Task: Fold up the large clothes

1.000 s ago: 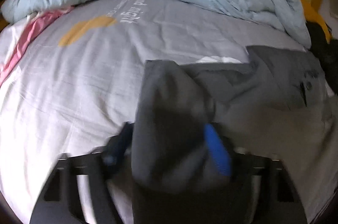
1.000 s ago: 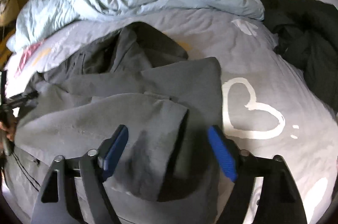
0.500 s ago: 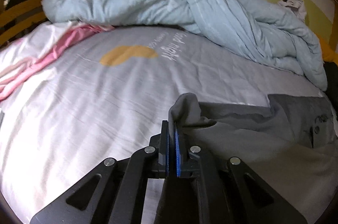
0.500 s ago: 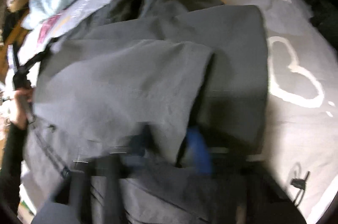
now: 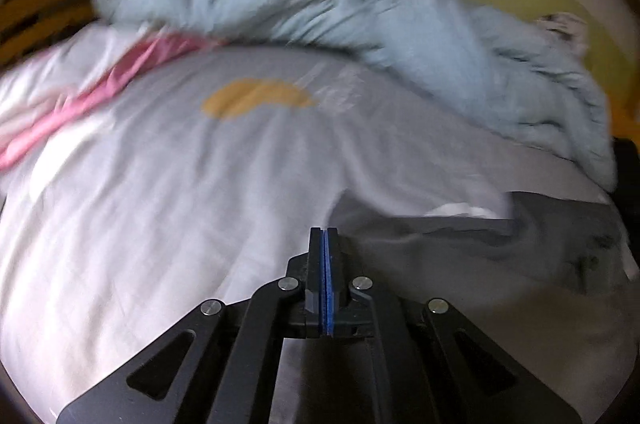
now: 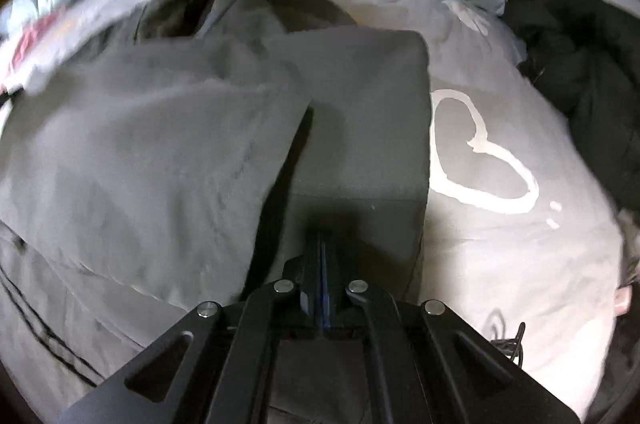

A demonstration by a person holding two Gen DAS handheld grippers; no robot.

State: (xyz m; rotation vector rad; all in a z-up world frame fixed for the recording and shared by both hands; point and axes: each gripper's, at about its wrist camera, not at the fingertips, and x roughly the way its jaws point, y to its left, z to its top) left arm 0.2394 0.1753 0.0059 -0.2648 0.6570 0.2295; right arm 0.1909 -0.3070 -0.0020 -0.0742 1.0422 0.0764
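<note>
Grippers point(image 5: 325, 236) point(image 6: 322, 238) pinched closed at grey garment point(image 6: 160, 152) edges.

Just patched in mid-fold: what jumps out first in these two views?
The big gray garment spread across the bed, one panel folded over, fills the right view. Beside it, a white heart print marks the bedsheet. A rumpled light-blue duvet is heaped at the far end.

Bed point(image 5: 168, 208), grey garment point(image 6: 140, 164), blue duvet point(image 5: 360, 8), black clothes point(image 6: 592, 56)
</note>
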